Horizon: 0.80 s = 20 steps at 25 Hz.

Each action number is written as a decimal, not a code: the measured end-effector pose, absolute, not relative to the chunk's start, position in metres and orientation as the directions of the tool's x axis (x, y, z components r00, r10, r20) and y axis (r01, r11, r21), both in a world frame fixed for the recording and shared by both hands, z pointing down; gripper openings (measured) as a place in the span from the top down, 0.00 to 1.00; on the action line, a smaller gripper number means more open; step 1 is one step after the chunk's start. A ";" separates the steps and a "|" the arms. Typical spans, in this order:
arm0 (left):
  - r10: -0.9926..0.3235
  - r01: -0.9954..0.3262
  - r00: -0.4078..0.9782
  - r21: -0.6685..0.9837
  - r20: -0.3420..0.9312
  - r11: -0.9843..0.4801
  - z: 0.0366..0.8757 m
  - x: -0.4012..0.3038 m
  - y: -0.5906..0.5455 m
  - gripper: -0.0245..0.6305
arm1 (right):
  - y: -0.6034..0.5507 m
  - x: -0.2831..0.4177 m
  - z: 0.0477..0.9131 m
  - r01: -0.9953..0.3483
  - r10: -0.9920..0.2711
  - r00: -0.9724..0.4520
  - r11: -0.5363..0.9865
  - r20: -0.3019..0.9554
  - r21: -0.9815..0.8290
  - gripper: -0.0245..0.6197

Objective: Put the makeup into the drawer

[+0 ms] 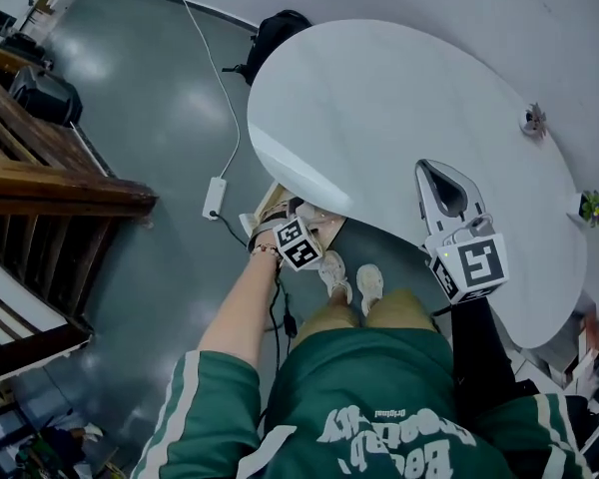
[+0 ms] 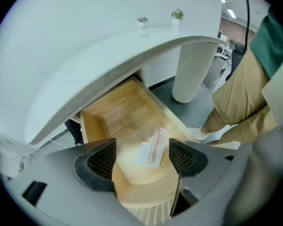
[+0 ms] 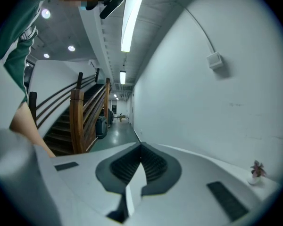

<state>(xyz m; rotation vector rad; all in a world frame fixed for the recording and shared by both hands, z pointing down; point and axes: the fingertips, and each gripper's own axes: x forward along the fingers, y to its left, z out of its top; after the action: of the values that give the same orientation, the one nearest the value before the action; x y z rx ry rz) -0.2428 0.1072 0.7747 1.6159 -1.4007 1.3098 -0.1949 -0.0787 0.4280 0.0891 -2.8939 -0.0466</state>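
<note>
Left gripper view: left gripper wide, empty, over drawer; makeup, possibly a pink tube, inside. Right gripper closed, empty.

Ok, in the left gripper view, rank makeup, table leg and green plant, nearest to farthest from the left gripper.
1. makeup, in the drawer, below the open fingers.
2. table leg, beyond the drawer, right.
3. green plant, far tabletop.

white lettering on the person's green shirt shows upside down, too distorted to read.
</note>
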 end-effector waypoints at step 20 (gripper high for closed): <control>-0.487 -0.799 -0.579 -0.337 0.653 0.498 0.537 -0.264 0.120 0.45 | -0.048 -0.184 0.349 0.200 0.199 -0.979 0.979 0.038 0.025 0.95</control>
<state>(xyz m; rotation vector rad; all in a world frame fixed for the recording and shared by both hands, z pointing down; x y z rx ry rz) -0.2638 0.1205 0.5375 1.0573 -2.2651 0.8667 -0.1843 -0.0478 0.3491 -0.3116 -3.0902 -0.0449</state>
